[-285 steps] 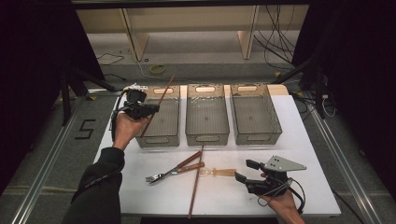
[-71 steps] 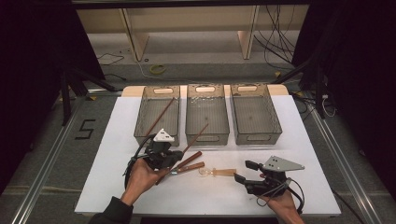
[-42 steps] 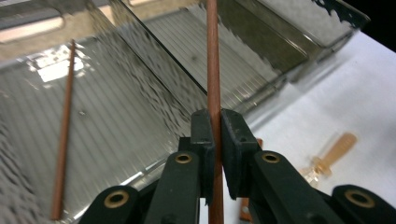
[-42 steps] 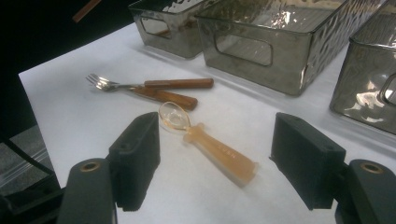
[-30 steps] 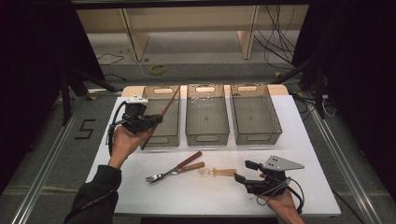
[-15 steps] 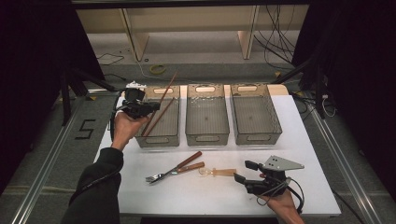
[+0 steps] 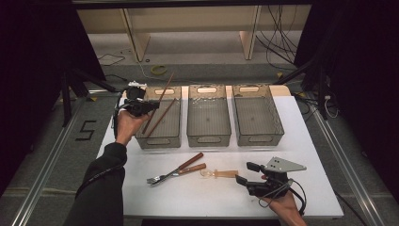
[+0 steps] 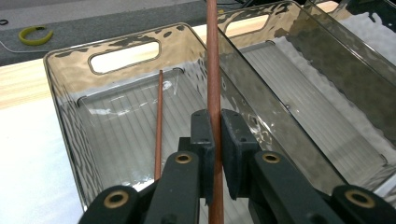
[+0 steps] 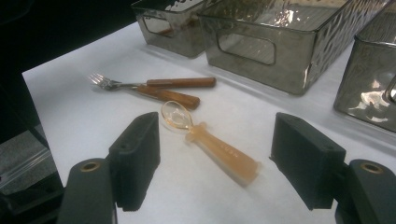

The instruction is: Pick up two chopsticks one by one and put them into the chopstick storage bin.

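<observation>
Compared with the frame 2.4 s ago, the left gripper is no longer down at the cutlery on the table; it is now hovering over the left bin, its jaws pinching a brown chopstick at mid-shaft. One more chopstick is already lying inside that bin, leaning toward its far wall. The held stick is judged light, rigid and smooth (it may pivot or slip in a single-point pinch), so a grasp near its middle is keeping it balanced. Moving rightward, the middle bin and right bin are standing empty. Below them, two wooden-handled forks are lying touching, with a translucent amber spoon just beside. At far right, the right gripper is resting with jaws spread wide, bracketing the spoon's handle without touching it.
</observation>
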